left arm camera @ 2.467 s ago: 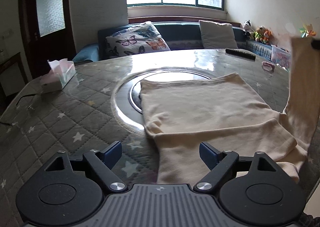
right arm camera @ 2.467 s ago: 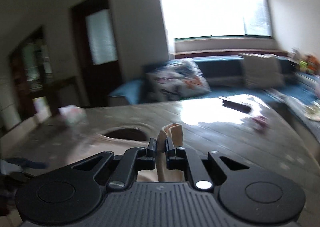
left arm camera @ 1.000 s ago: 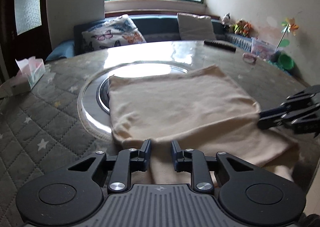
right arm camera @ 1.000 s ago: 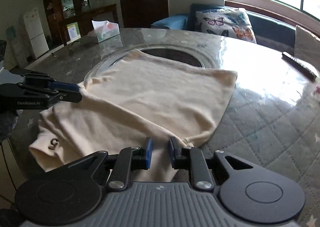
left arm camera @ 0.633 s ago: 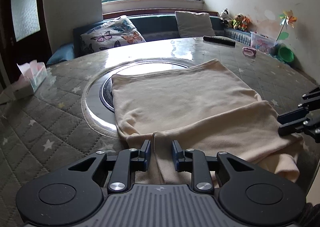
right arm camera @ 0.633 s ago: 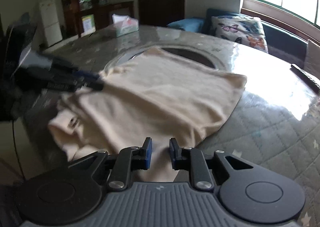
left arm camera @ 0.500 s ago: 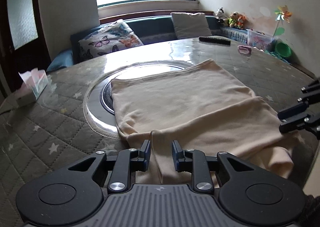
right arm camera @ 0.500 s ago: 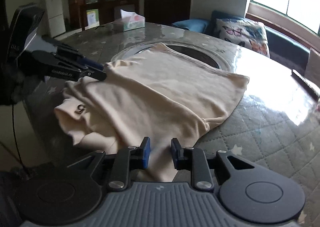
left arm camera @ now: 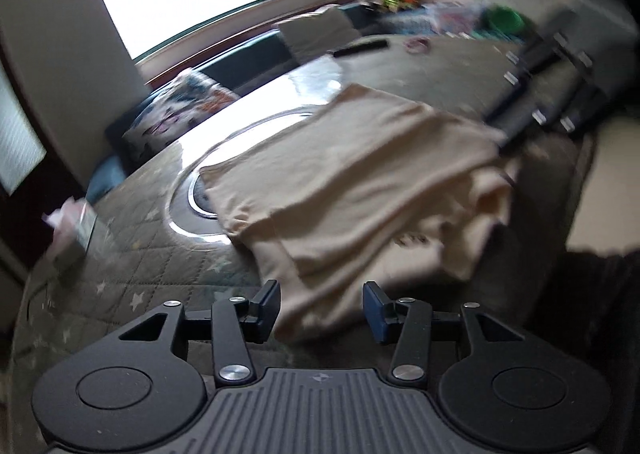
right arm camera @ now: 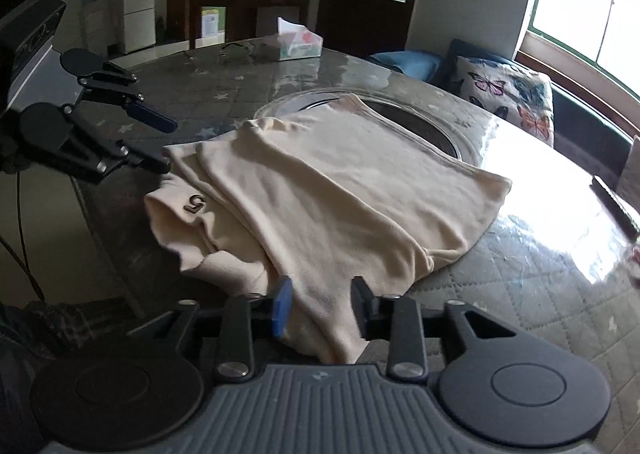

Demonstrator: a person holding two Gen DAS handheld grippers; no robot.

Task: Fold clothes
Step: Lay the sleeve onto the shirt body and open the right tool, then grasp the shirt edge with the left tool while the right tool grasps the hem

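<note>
A cream garment lies partly folded on the round table, its near edge hanging over the rim; it also shows in the right wrist view, with a small "5" tag on it. My left gripper is open, its fingers either side of the garment's near-left edge, not pinching it. My right gripper is open over the garment's near-right edge. The left gripper also shows in the right wrist view, open at the garment's far corner. The left wrist view is blurred.
The table has a quilted star-pattern cover under glass and a round inset in the middle. A tissue box stands at the far side. A remote lies near the sofa side. Butterfly cushion on the sofa.
Both grippers have opened and let go of the garment's edges. The garment's near layer now lies folded over on the table. The left gripper has swung and tilted.
</note>
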